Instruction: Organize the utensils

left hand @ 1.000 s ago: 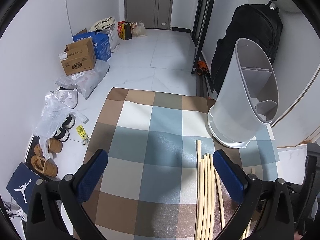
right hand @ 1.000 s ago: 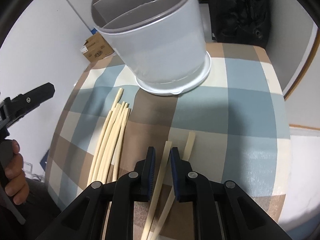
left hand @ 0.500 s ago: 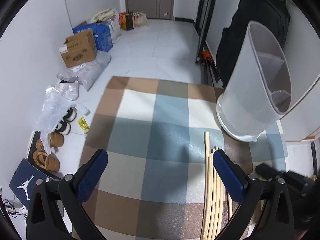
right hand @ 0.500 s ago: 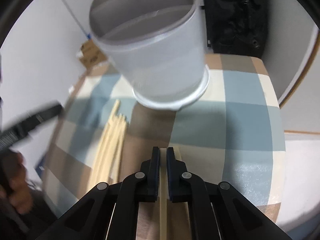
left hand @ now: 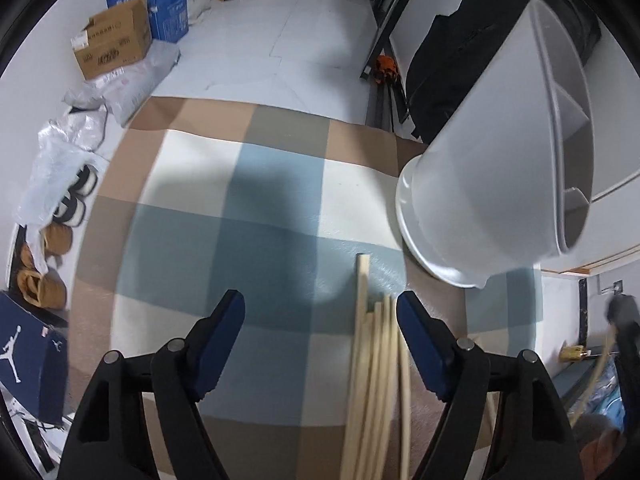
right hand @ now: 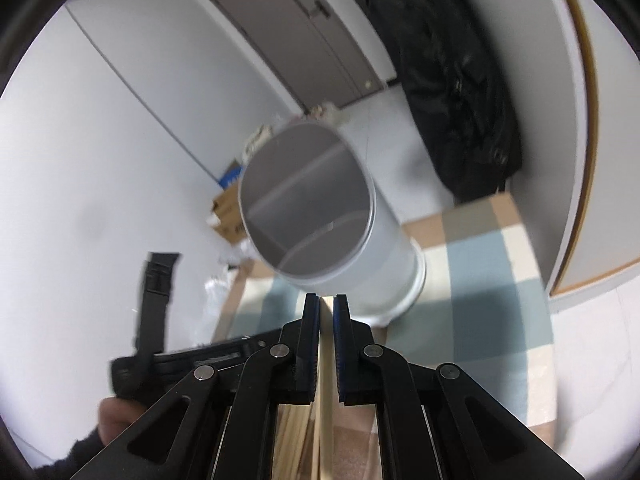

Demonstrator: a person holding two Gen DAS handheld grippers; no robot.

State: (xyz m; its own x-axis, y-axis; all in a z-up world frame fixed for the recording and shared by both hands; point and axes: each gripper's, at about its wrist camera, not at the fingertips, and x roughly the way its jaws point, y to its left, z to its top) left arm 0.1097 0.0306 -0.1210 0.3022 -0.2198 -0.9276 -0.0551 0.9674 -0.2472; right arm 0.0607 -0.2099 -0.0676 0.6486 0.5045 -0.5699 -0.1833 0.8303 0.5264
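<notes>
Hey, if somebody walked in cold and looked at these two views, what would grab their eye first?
Probably the white divided utensil holder standing on the checked tablecloth, its mouth facing the right gripper, which is shut on a single chopstick. Next, the bundle of chopsticks lying on the cloth, just inside the open left gripper's right finger.

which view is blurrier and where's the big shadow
Right wrist view: motion-blurred throughout, the white utensil holder smeared, the chopstick pinched in the right gripper sharper. Left wrist view: crisper, a dark shadow across the checked tablecloth, fisheye bending its edges.
</notes>
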